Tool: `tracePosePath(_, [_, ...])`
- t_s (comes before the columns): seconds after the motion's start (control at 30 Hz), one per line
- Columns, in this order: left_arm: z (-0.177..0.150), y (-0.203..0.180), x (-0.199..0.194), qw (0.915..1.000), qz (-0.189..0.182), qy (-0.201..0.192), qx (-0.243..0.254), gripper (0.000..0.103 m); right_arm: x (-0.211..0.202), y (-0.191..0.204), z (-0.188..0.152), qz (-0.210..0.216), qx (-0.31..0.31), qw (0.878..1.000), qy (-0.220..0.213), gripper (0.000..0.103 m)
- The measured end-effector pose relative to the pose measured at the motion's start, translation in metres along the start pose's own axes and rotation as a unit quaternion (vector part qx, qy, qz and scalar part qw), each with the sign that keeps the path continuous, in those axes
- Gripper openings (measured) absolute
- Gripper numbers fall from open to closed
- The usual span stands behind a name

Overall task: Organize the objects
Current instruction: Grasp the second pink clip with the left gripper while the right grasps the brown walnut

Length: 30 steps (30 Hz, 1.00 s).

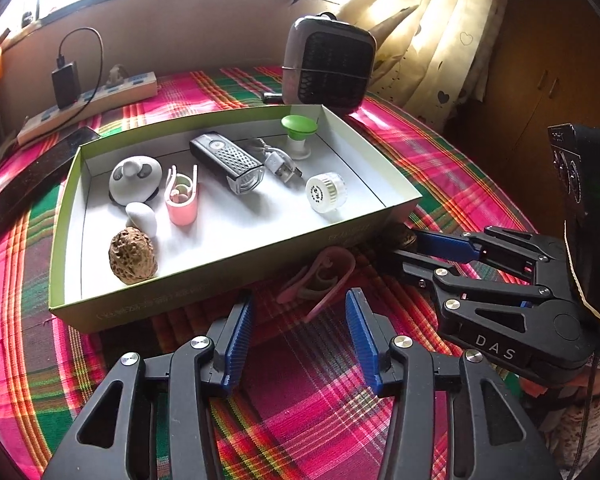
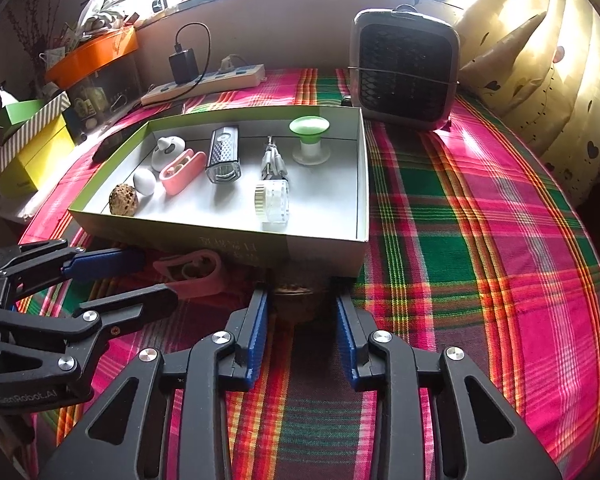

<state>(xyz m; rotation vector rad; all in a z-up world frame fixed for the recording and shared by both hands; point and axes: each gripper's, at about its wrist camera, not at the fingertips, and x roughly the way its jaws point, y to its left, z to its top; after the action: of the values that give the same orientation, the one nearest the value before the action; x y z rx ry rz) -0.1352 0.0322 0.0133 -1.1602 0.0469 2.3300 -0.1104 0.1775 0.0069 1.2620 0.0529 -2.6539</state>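
Jaws of the right gripper (image 2: 302, 312) stand either side of a brown walnut (image 2: 298, 300) lying on the plaid cloth hard against the near wall of the open box (image 2: 328, 248); the pads look close to its flanks, but contact is in shadow and I cannot tell whether they press. Jaws of the left gripper (image 1: 300, 308) are parted with nothing between them; a pink clip (image 1: 320, 280) lies just ahead, slightly right of the gap, long axis slanting from near-left to far-right, also close to the box wall. Judgement: the right hand takes the walnut, the left is nearer the clip. Both items sit low beside the wall, so each must be lifted clear of the rim before going in. Inside the box: a second walnut (image 1: 133, 255), white egg-shaped piece (image 1: 142, 218), another pink clip (image 1: 181, 198), black lamp (image 1: 228, 162), USB cable (image 1: 278, 162), white cap (image 1: 325, 192), green-topped spool (image 1: 298, 134). Free floor remains near the box's front centre. Behind stand a heater (image 1: 328, 62) and power strip (image 1: 88, 104), well apart.
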Motion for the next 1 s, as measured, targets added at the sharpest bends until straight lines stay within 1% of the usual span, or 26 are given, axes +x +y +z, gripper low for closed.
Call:
tracePosePath(0.07, [0.0,-0.002,0.0,1.0,-0.004,0.002,0.0,0.045,-0.001,-0.001,-0.001,0.0,0.0,1.0,0.0,0.033])
tracePosePath(0.2, [-0.001,-0.006,0.001,0.9996,-0.027,0.008,-0.002,0.045,-0.004,-0.007,-0.004,-0.005,0.005,1.0,0.0,0.033])
tracePosePath(0.33, [-0.003,-0.017,-0.001,0.9994,-0.032,0.01,0.011,0.045,-0.008,-0.014,-0.008,-0.009,0.013,1.0,0.0,0.033])
tracePosePath(0.47, [-0.005,-0.027,-0.004,0.9987,-0.046,0.009,0.019,0.045,-0.011,-0.02,-0.01,-0.012,0.02,1.0,-0.001,0.033])
tracePosePath(0.6, [-0.006,-0.035,-0.003,0.9985,-0.048,0.012,0.022,0.045,-0.012,-0.022,-0.012,-0.01,0.022,1.0,-0.001,0.033])
tracePosePath(0.7, [-0.007,-0.038,-0.003,0.9985,-0.046,0.013,0.027,0.045,-0.013,-0.023,-0.013,-0.008,0.022,1.0,-0.001,0.033])
tracePosePath(0.8, [-0.003,-0.036,0.0,0.9992,-0.03,0.014,0.021,0.045,-0.013,-0.024,-0.014,-0.006,0.023,1.0,-0.001,0.033])
tracePosePath(0.9, [0.001,-0.033,0.007,0.9995,-0.021,0.02,0.011,0.045,-0.014,-0.026,-0.014,-0.006,0.021,1.0,0.0,0.033])
tracePosePath(1.0, [0.004,-0.035,0.011,0.9996,-0.014,0.019,0.013,0.045,-0.015,-0.027,-0.015,-0.008,0.021,1.0,-0.001,0.033])
